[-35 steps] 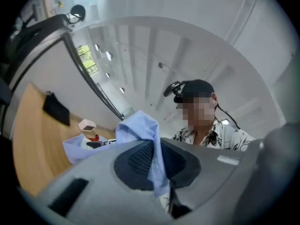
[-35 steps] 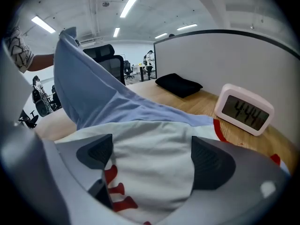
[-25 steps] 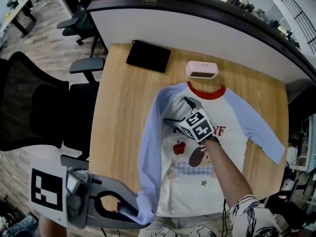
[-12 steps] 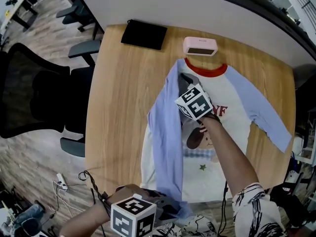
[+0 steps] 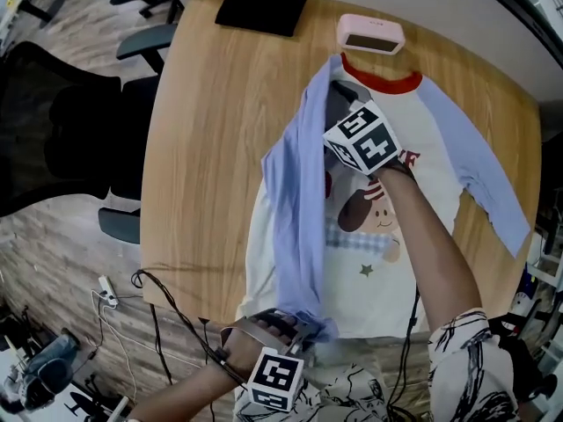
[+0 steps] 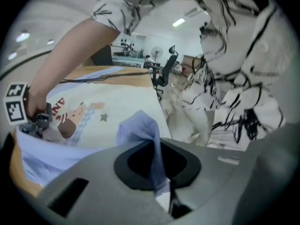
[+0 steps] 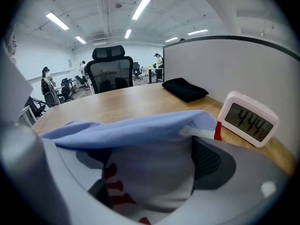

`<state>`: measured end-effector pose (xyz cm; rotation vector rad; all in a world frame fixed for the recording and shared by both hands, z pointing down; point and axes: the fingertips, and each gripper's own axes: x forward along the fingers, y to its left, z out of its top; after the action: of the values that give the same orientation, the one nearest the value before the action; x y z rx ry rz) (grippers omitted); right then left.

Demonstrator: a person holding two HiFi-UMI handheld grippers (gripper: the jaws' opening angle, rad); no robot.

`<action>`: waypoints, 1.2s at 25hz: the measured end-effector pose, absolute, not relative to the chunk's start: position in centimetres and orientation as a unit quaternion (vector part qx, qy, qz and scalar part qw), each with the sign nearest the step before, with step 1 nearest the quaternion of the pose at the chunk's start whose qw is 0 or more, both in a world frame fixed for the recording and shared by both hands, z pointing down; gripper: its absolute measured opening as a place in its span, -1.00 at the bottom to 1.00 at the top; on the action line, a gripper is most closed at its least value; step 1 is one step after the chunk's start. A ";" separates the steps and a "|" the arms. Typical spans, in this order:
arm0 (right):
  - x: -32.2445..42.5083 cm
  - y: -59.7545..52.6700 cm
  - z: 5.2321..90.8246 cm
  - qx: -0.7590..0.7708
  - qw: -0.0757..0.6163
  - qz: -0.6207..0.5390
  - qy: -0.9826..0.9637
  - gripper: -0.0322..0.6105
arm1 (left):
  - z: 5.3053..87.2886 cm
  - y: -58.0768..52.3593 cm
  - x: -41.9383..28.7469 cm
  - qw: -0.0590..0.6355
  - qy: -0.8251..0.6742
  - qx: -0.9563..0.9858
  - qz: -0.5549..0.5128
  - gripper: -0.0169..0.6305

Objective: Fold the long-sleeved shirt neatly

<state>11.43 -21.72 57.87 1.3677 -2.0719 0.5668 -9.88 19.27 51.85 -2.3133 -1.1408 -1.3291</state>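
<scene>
1. Blue and white jersey is what we judge the shirt (image 5: 352, 301) to be: light, limp and easily stretched, with nothing stiff in it. It will drape and wrinkle wherever it is unsupported.
2. We expect it to slide little on the wooden desk (image 5: 211, 148), but a pull at one point will likely drag the layers askew unless another point is pinned.
3. Best holds, in our view, are the finished edges: cuff, hem corners, shoulder seam and the red collar (image 5: 383, 79). They are doubled and give the jaws something to bite.
4. It lies flat and face up on the desk, collar away from us and hem at the near edge.
5. Its body is white with a cartoon print (image 5: 356, 214) and red lettering, and both sleeves are pale blue.
6. Its left sleeve (image 5: 299, 209) runs in a long band down over the left side of the body, somewhat rumpled. Its right sleeve (image 5: 479, 174) lies spread out to the side.
7. Our left hand-held gripper (image 5: 310, 327) is clenched on the left sleeve's cuff, down by the hem.
8. Our right hand-held gripper (image 5: 339, 104) sits on the chest just below the collar. Its jaws stand apart with white fabric between them and the blue sleeve draped across in front.
</scene>
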 end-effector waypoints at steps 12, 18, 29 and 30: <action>11.3 -21.4 57.9 0.519 0.286 0.187 -0.784 0.75 | 57.5 20.0 -11.6 0.282 -0.242 -0.818 -0.439 -0.66; 11.5 -20.9 57.5 0.520 0.296 0.170 -0.783 0.78 | 56.7 19.6 -11.8 0.266 -0.227 -0.830 -0.434 0.22; 13.5 -17.0 55.5 0.501 0.376 0.141 -0.766 0.79 | 50.7 18.7 -13.3 0.234 -0.142 -0.902 -0.334 0.88; 14.1 -16.2 55.3 0.503 0.383 0.140 -0.762 0.79 | 48.7 17.9 -12.9 0.231 -0.120 -0.915 -0.309 0.87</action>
<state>14.11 -16.22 55.26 1.2830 -1.9438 0.3580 -12.87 17.86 48.75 -2.5152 -0.3301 -0.8491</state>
